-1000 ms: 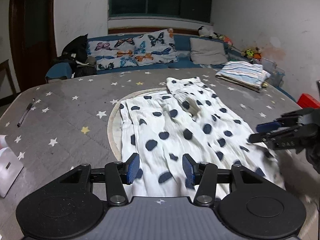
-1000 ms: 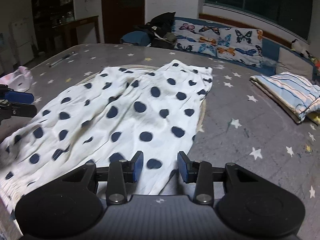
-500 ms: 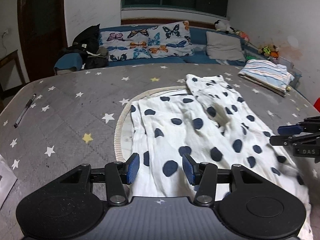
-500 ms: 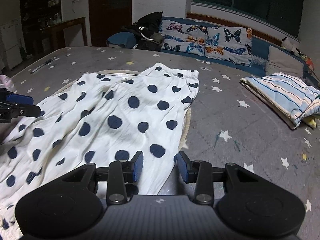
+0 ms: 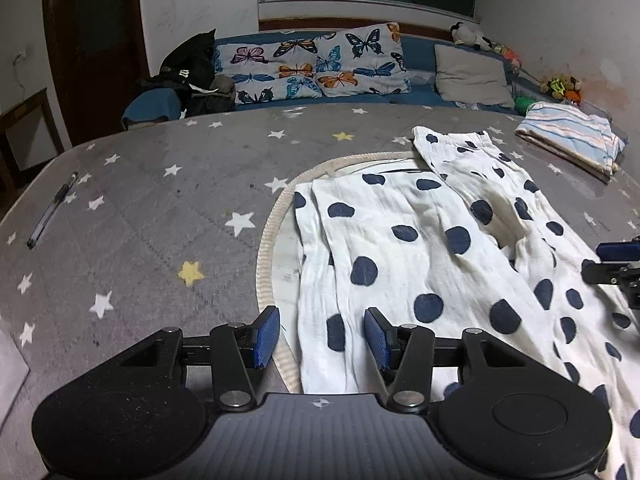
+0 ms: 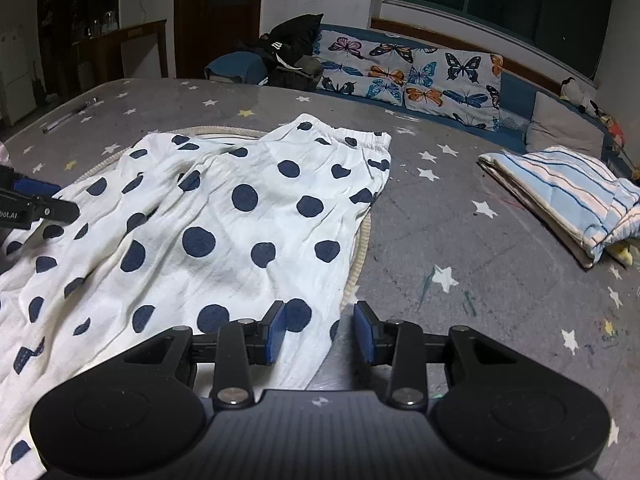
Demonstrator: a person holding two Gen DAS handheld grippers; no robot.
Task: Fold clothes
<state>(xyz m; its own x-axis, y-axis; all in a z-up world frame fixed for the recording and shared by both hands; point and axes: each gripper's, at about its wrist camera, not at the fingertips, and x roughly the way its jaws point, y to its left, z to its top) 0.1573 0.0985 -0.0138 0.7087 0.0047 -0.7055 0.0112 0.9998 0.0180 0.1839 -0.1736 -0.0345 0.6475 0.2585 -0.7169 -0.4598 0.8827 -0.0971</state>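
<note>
Polka-dot garment (image 5: 432,256), white with navy spots, lies spread flat on the grey star-patterned mat (image 5: 152,200), partly over a pale round rug (image 5: 272,240) whose rim curves out from under the cloth's left edge. From the left wrist camera, the left gripper (image 5: 322,338) is held low and level near the garment's left border, its blue pads wide apart with nothing between them; one pad hangs over the rug rim beside the cloth, the other over the spotted fabric. At the garment's right edge the right gripper (image 5: 616,264) pokes in from the side, only its tips showing. Beyond the garment a folded striped blanket (image 5: 572,136) rests on the mat, butterfly pillows (image 5: 316,64) line the far side, and a pen (image 5: 52,210) lies well apart to the left.

From the right wrist camera, the same garment (image 6: 208,232) fills the left half, its elastic waistband at the far end. The right gripper (image 6: 320,332) hovers level at the garment's near right corner, jaws spread and holding nothing, one pad above the cloth, the other above bare mat (image 6: 460,240). The left gripper (image 6: 36,208) reaches in over the garment's left side; from here I cannot tell its jaw state. The striped blanket (image 6: 568,192) lies well to the garment's right.
</note>
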